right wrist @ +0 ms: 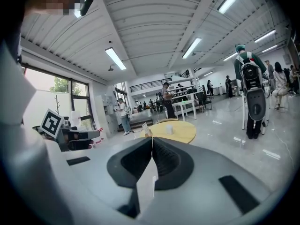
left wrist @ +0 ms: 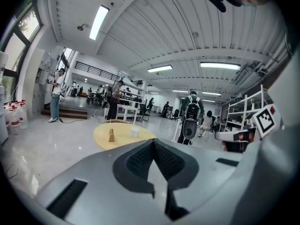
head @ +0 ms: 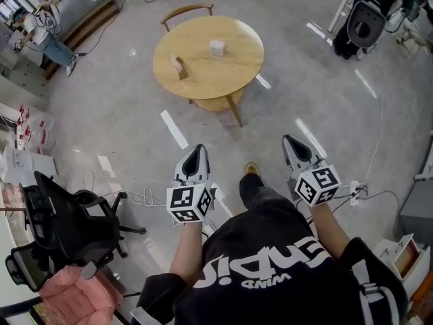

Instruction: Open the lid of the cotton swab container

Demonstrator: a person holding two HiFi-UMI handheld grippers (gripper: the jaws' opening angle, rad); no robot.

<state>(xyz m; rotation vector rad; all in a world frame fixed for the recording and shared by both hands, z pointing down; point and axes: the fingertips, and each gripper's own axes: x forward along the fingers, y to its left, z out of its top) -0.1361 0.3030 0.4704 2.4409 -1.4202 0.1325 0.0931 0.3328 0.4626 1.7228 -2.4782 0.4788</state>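
A black T-shirt (head: 270, 230) bears white lettering (head: 298, 256), above dark trousers (head: 254, 189) and perhaps a brown shoe (head: 252, 169).

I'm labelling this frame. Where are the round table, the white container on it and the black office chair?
round table (head: 240, 53): head view, bare top right of the container.
white container (head: 217, 47): head view, middle of its body.
black office chair (head: 71, 229): head view, its black upholstery.

Black shirt (head: 284, 244): white print, upside down, not legible.

A round table (head: 230, 73) stands well ahead of the left gripper (head: 198, 148) and right gripper (head: 288, 139). It carries a white container (head: 216, 47) and a brown object (head: 180, 66).
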